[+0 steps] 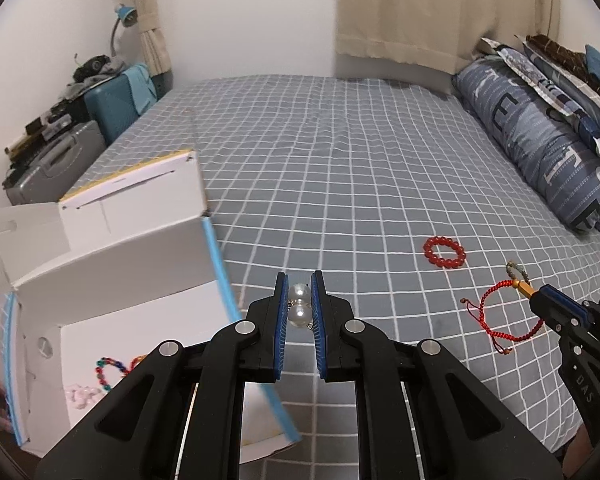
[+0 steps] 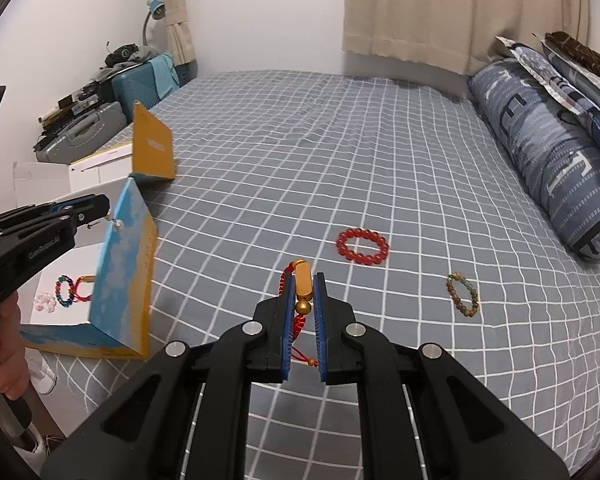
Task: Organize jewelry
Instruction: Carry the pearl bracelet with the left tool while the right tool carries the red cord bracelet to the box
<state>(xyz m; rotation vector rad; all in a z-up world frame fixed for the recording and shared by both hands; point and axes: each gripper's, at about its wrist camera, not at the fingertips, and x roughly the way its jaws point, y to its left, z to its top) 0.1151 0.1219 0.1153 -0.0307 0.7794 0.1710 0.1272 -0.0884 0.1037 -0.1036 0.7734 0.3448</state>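
The left gripper (image 1: 299,306) held two pearls (image 1: 299,305), stacked along its fingers, beside the open box (image 1: 112,256). The right gripper (image 2: 303,300) pinched a gold tube (image 2: 303,282) on a red cord bracelet (image 1: 508,312), pointing forward. Only the right view showed the brown bead bracelet (image 2: 463,294) lying on the bed (image 2: 300,160), beyond the red bead bracelet (image 2: 363,246).

A bed (image 1: 340,152) with a grey sheet in white checks filled most of the room, and white walls (image 1: 244,12) stood behind it. Beige curtains (image 2: 420,8) hung at 12 and 1 o'clock, and blue patterned pillows (image 2: 548,136) lay along the bed's edge at 2 o'clock. At 10 o'clock, a blue desk lamp (image 1: 125,14) rose over a teal suitcase (image 1: 118,104) and a grey case (image 1: 56,164) beside the bed.
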